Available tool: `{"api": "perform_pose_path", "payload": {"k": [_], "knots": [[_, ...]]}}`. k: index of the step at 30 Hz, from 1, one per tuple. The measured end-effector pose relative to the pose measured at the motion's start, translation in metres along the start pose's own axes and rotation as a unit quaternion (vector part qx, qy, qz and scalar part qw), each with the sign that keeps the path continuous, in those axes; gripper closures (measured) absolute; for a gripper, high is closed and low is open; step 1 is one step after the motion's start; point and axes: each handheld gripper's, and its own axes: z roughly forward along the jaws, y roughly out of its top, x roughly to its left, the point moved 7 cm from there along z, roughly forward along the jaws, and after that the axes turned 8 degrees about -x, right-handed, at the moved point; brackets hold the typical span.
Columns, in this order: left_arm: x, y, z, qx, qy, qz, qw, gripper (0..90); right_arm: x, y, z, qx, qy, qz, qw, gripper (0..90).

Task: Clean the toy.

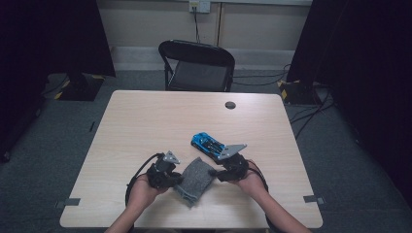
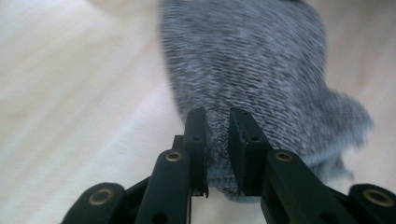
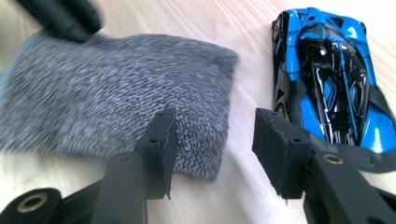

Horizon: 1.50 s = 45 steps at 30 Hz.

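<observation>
The left gripper (image 1: 176, 178) is clamped on the near left edge of the grey cloth (image 1: 195, 180); in the left gripper view its jaws stand narrow, with a fold of the knit fabric (image 2: 243, 70) pinched between the pads. The right gripper (image 1: 217, 172) sits at the cloth's right edge with its jaws partly apart. In the right gripper view (image 3: 212, 149) one jaw lies over the cloth's corner (image 3: 116, 98) and the other rests on bare worktop (image 3: 243, 196) between the cloth and the toy car (image 3: 331, 70); nothing is gripped. The cloth lies flat on the worktop (image 1: 145, 121) near the front edge, between the two hands. The blue and black toy car (image 1: 208, 143) lies just beyond the right gripper, apart from the cloth. A black chair (image 1: 197, 65) stands behind the worktop.
</observation>
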Motion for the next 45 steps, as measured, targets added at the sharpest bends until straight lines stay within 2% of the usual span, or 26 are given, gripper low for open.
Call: {"api": "perform_pose_path", "payload": {"k": [2,5,12,14,17,20,21,24,26,29,32,33,38,40,43,45], "knots": [[-0.009,-0.003,0.003,0.007,-0.015,0.008,0.9998,78.4,-0.001,0.000,0.001,-0.001,-0.002,0.002,1.0000,49.6],[-0.020,-0.002,0.008,0.007,-0.025,0.013,0.9996,78.4,-0.003,-0.001,0.001,-0.002,-0.004,0.006,1.0000,49.6],[-0.045,0.011,0.029,-0.005,-0.059,0.017,0.9981,77.8,-0.011,0.001,-0.007,-0.006,-0.011,0.012,0.9998,48.2],[-0.051,0.016,0.035,-0.006,-0.067,0.025,0.9974,77.5,-0.013,0.002,-0.010,-0.008,-0.013,0.014,0.9998,47.6],[-0.060,0.024,0.044,-0.016,-0.077,0.019,0.9967,75.9,-0.014,0.004,-0.014,-0.013,-0.014,0.017,0.9997,45.7],[-0.066,0.029,0.052,-0.014,-0.075,0.031,0.9966,72.6,-0.014,0.006,-0.017,-0.020,-0.014,0.025,0.9994,42.8],[-0.067,0.030,0.052,-0.018,-0.074,0.028,0.9967,70.4,-0.013,0.006,-0.018,-0.021,-0.014,0.027,0.9993,41.9],[-0.059,0.033,0.044,-0.027,-0.057,0.027,0.9976,61.7,-0.009,0.008,-0.020,-0.025,-0.009,0.034,0.9990,39.3],[-0.051,0.035,0.037,-0.038,-0.042,0.018,0.9982,53.1,-0.006,0.010,-0.020,-0.026,-0.009,0.038,0.9989,36.7],[-0.036,0.036,0.025,-0.048,-0.017,0.008,0.9987,47.3,0.001,0.013,-0.017,-0.028,-0.006,0.042,0.9987,33.8],[-0.023,0.036,0.016,-0.059,-0.002,0.002,0.9983,46.3,0.009,0.011,-0.013,-0.020,-0.002,0.042,0.9989,31.6],[-0.020,0.036,0.014,-0.061,0.004,0.002,0.9981,46.2,0.013,0.007,-0.011,-0.013,-0.007,0.035,0.9993,30.5],[-0.009,0.034,0.012,-0.062,0.017,0.002,0.9979,46.1,0.021,-0.012,-0.001,0.015,-0.015,0.023,0.9995,28.0],[-0.006,0.035,0.013,-0.065,0.022,0.002,0.9977,45.4,0.023,-0.019,0.002,0.017,-0.016,0.022,0.9995,28.2],[0.001,0.038,0.014,-0.065,0.034,0.007,0.9973,42.4,0.023,-0.023,0.005,0.015,-0.020,0.013,0.9996,32.2],[0.007,0.043,0.015,-0.077,0.042,0.004,0.9961,38.3,0.023,-0.024,0.006,0.015,-0.021,0.011,0.9996,37.4]]}}
